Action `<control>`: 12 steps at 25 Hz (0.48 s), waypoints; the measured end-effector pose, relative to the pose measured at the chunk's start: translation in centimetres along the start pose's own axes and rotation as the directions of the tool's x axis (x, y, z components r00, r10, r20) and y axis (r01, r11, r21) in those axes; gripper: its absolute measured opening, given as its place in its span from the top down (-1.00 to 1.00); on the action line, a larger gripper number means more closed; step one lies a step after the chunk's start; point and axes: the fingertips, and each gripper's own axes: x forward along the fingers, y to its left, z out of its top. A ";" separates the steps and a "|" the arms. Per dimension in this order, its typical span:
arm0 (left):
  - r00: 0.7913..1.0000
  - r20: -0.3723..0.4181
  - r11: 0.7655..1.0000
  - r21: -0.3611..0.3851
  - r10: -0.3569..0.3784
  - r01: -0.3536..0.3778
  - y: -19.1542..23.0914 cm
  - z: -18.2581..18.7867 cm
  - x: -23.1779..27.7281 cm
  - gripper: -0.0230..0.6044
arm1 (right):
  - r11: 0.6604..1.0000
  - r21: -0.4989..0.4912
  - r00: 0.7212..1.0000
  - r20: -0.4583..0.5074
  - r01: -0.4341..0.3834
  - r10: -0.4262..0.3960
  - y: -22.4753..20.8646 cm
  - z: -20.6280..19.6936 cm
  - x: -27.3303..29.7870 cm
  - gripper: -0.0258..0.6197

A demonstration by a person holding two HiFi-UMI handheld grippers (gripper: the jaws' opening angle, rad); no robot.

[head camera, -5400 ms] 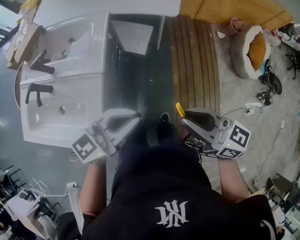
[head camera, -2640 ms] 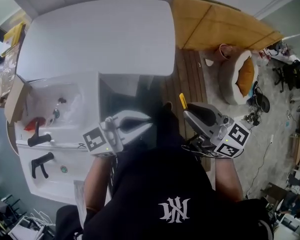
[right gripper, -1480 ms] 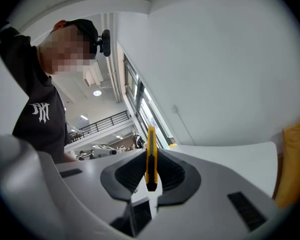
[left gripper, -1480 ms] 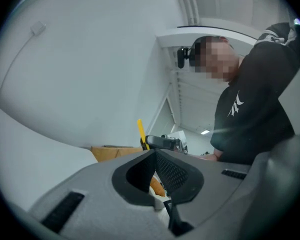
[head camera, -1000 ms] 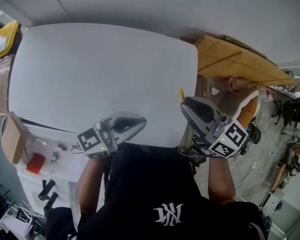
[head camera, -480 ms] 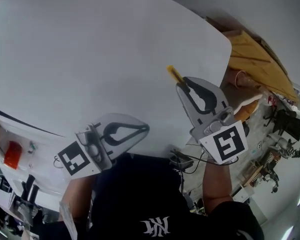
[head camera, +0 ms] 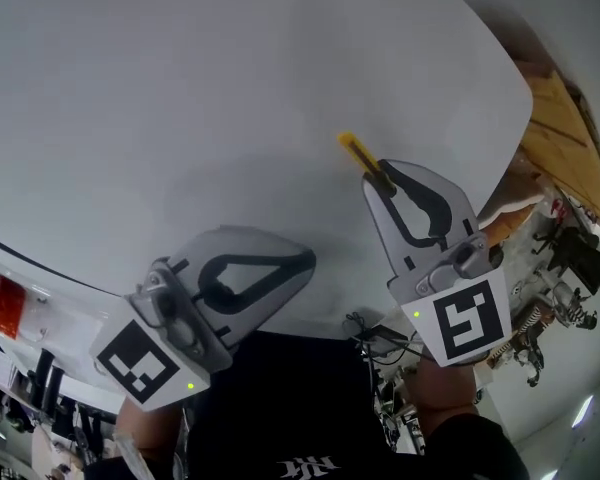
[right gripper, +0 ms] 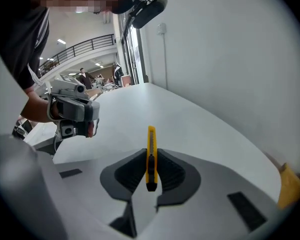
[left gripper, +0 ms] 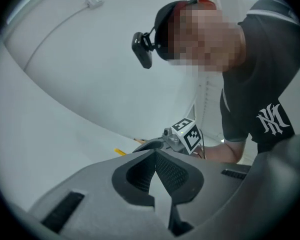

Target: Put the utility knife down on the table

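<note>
A yellow utility knife (right gripper: 150, 154) is clamped between the jaws of my right gripper (right gripper: 150, 160), its tip sticking out forward over the white table (right gripper: 190, 129). In the head view the knife (head camera: 361, 157) juts from the right gripper (head camera: 382, 180) above the table (head camera: 180, 88), near its right edge. My left gripper (head camera: 302, 265) hovers over the table's near edge, shut with nothing between its jaws; in its own view the left gripper (left gripper: 155, 156) points toward the right one, and the knife (left gripper: 120, 151) shows as a small yellow tip.
A wooden board (head camera: 570, 138) and cluttered floor lie past the table's right edge. A white shelf with a red item (head camera: 2, 308) sits at the lower left. The person's dark shirt (head camera: 280, 408) fills the bottom of the head view.
The view has swung from the sink and floor up onto the white table. Both grippers have moved out over the tabletop, the right one still holding the knife.
</note>
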 end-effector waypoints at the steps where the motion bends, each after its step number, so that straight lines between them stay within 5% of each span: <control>1: 1.000 -0.017 1.000 0.015 0.009 -0.009 0.2 -0.2 -0.1 0.91 | 1.000 0.003 1.000 -0.009 0.003 -0.003 -0.2 -0.2 0.5 0.75; 12: 0.995 -0.080 0.994 0.100 0.053 -0.045 1.0 -0.9 -0.2 0.91 | 0.997 -0.075 0.994 -0.098 0.031 -0.038 -0.8 -1.3 1.5 0.75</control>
